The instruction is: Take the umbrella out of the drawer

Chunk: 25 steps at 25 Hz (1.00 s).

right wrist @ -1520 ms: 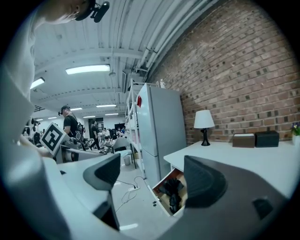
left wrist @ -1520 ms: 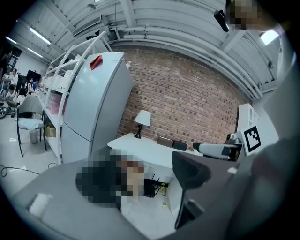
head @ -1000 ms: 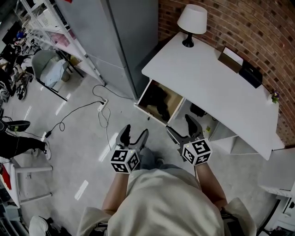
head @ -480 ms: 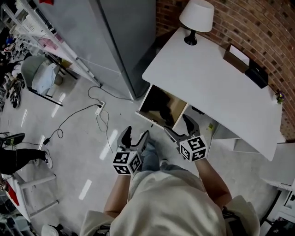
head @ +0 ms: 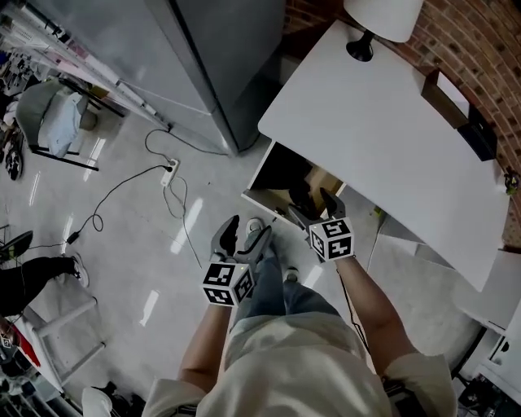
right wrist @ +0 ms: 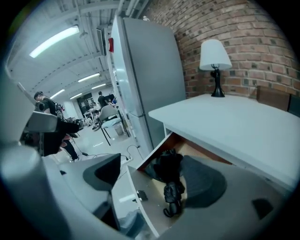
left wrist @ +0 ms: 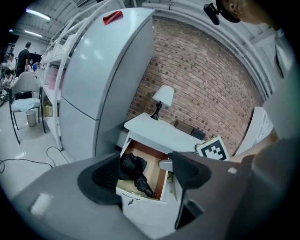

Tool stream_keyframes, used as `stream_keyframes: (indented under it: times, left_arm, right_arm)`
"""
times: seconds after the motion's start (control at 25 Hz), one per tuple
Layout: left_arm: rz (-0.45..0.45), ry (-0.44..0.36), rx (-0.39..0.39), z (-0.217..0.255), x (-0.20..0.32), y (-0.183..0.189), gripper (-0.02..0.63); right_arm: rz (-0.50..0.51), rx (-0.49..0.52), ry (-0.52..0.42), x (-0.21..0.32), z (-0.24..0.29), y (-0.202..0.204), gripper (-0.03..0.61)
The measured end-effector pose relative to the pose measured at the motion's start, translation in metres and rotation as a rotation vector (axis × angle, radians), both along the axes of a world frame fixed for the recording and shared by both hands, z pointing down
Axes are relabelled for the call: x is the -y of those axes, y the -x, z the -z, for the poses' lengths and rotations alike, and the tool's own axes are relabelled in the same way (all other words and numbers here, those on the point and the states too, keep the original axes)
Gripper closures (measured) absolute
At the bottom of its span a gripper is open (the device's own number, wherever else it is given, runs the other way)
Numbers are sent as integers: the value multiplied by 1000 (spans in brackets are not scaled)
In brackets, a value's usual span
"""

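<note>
Right gripper (head: 313, 208) hovers with its 2 jaws spread wide and nothing clamped between them. Directly ahead of it and a little lower lies the open drawer (head: 262, 198), pulled out from under the white desk (head: 383, 138). In the right gripper view the gap between the jaws frames the black folded umbrella (right wrist: 168, 171). It lies inside the wooden drawer, its crumpled fabric toward the back and its handle end pointing at the drawer's front panel. The jaws are near the umbrella but do not touch it.

Left gripper (head: 247, 232) is also open and empty. It sits to the left of the right gripper and farther back from the desk, above the bare floor and the person's legs. From its own view the drawer and umbrella show between the 2 jaws, well ahead, and the right gripper's marker cube (left wrist: 212, 147) appears off to its right.

Beyond both grippers the desk top carries 1 white-shaded lamp (head: 383, 16) at its far corner, against the brick wall (head: 480, 41). Ahead and to the left of the left gripper stands a tall grey cabinet (head: 220, 57). Farther left, a power strip (head: 167, 173) with its cable lies on the floor.
</note>
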<state>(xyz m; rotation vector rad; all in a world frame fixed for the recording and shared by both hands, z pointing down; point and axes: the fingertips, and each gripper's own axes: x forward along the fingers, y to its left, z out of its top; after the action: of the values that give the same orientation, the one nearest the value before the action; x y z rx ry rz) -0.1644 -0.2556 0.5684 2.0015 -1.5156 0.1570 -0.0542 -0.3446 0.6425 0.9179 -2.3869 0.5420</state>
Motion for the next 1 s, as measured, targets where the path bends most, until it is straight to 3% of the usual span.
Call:
stream_keyframes:
  times: [0.52, 1.0]
  left_arm:
    - [-18, 85, -50, -66, 23, 21, 272]
    - [-4, 128, -65, -114, 41, 35, 272]
  right_arm:
    - [-55, -171, 170, 45, -138, 9, 183]
    - [-11, -315, 226, 66, -230, 12, 181]
